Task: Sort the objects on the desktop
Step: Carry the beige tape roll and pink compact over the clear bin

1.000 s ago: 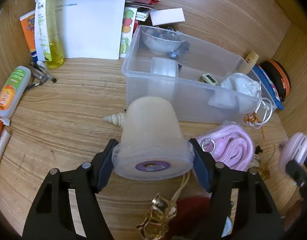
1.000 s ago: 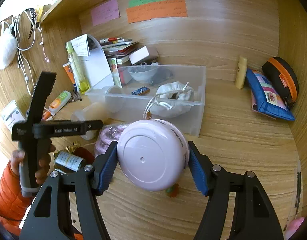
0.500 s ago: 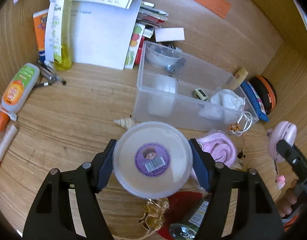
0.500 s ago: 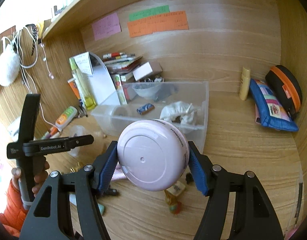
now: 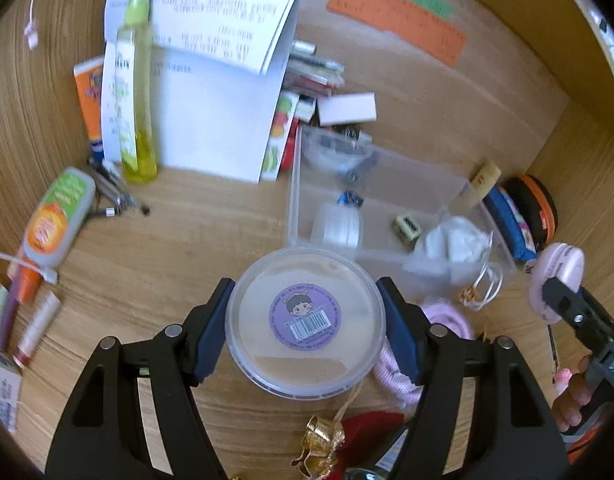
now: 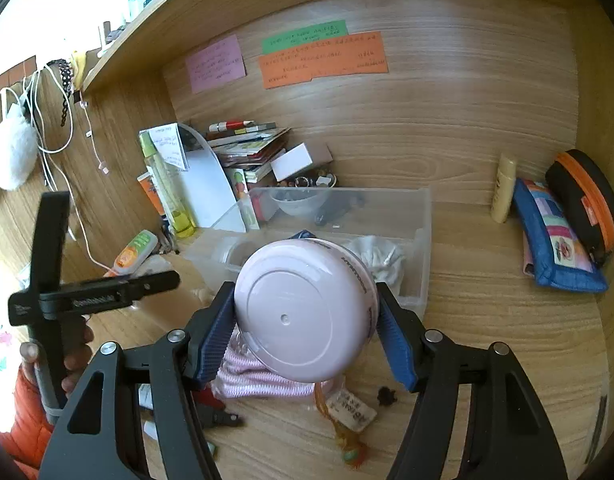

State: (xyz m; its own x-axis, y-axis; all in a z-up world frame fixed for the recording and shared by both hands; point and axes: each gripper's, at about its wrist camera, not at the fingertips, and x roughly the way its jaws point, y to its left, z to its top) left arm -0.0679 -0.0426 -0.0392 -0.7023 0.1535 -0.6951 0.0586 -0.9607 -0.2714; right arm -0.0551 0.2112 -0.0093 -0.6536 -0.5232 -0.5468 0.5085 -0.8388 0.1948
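Left wrist view shows our left gripper (image 5: pixel 305 334) closed on a frosted plastic tub (image 5: pixel 305 326), the blue fingers (image 5: pixel 211 332) pressing both sides of its rim, so that we look at its flat face with the purple sticker. We judge the tub light and a little flexible; its smooth wall may slip or bend if we squeeze hard, so the stiffer rim is the good place to hold. In the right wrist view our right gripper (image 6: pixel 305 330) is closed in the same way on a round pink case (image 6: pixel 305 312), held at its widest part. It looks like hard, glossy plastic, and on such a curve the pads could slide off. Both things are carried above the tabletop (image 5: pixel 179 248), in front of the clear bin (image 6: pixel 421 240), which already holds a small bowl (image 6: pixel 297 202) and a white cloth bundle (image 6: pixel 377 258). Around it lie a pink pouch (image 6: pixel 263 378), a tall yellow bottle (image 5: pixel 135 92), papers and tubes. Wooden walls close the back and the right side, with coloured notes (image 6: pixel 323 60) on the back wall.
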